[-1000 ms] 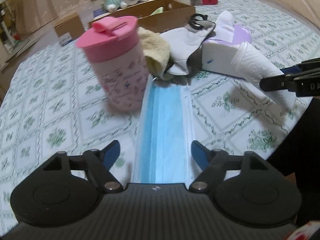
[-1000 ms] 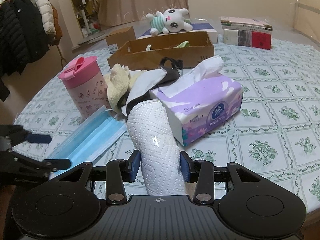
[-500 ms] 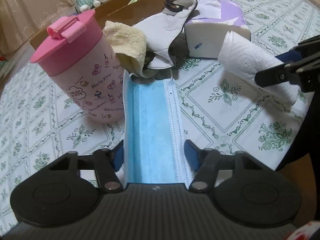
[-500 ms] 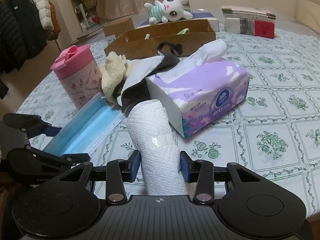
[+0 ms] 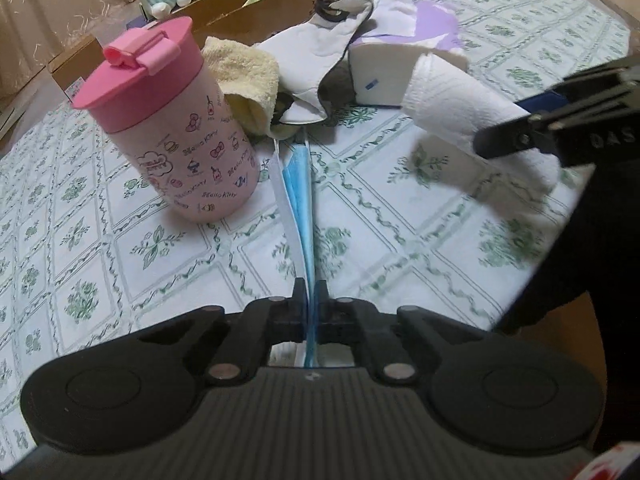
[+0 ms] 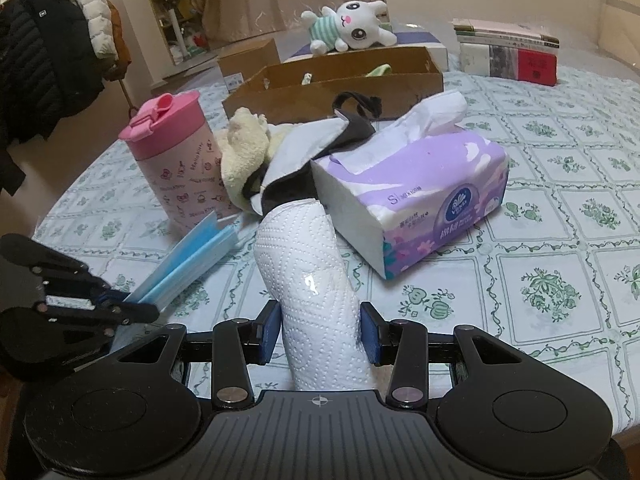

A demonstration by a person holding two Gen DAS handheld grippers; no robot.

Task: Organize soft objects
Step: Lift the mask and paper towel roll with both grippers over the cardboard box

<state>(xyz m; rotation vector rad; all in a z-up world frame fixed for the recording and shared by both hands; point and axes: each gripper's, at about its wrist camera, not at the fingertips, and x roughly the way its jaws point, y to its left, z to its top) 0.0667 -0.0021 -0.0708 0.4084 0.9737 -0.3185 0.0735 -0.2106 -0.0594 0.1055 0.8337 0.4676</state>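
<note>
A blue face mask [image 5: 301, 196] is pinched on edge, folded together, between the pads of my left gripper [image 5: 309, 292], which is shut on it. Its far end trails on the tablecloth toward the pink cup [image 5: 172, 128]. In the right wrist view the same mask [image 6: 188, 264] sticks out of the left gripper [image 6: 132, 304] at lower left. My right gripper [image 6: 320, 332] is shut on a white paper towel roll [image 6: 312, 280], held just above the table and pointing at the purple tissue pack [image 6: 432, 192]. The roll [image 5: 476, 108] shows at the right in the left wrist view.
A yellow towel [image 6: 240, 152] and a grey-and-black cloth mask [image 6: 316, 140] lie heaped between cup and tissue pack. Behind them stand a brown cardboard box [image 6: 332, 84], a plush bunny [image 6: 352, 28] and stacked books [image 6: 508, 52]. The table edge [image 6: 600, 420] runs close on the right.
The left gripper's jaws closed from wide apart onto the blue mask, folding it from flat into a narrow upright strip. The right gripper kept still with the roll.
</note>
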